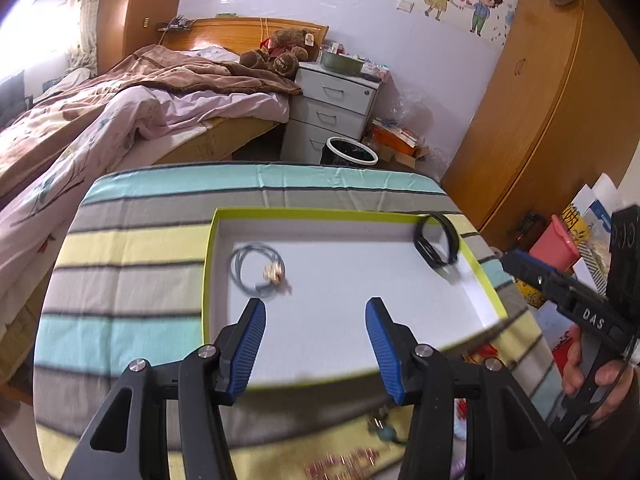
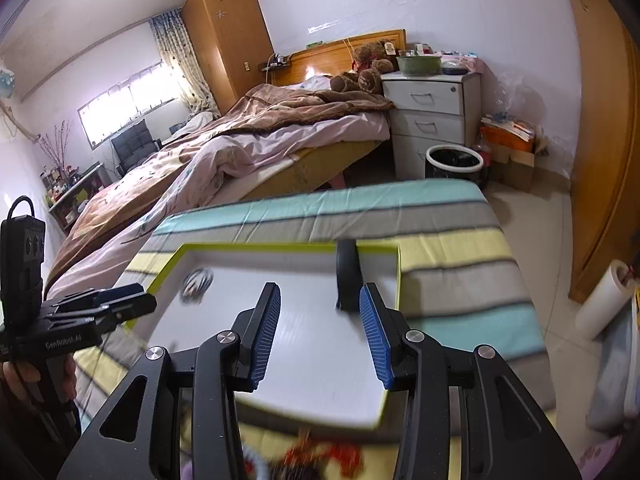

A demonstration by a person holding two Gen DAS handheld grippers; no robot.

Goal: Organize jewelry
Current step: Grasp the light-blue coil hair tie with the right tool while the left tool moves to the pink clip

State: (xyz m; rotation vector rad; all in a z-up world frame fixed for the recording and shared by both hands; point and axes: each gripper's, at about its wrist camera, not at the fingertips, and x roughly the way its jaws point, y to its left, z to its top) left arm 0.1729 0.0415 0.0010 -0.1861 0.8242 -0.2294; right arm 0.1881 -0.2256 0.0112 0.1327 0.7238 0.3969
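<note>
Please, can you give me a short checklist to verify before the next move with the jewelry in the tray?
1. Left tongs open, empty: ok.
2. Right tongs open, empty: ok.
3. Necklace inside tray, left side: ok.
4. Black band inside tray, at right wall: ok.
5. Band upright and stable: cannot tell.
6. Items on the cloth near the tray's front edge identified: cannot tell, blurred.

Open tray (image 1: pixel 486 280) middle between corded necklace (image 1: pixel 256 270) and seemingly upright black band (image 1: pixel 436 242).
</note>
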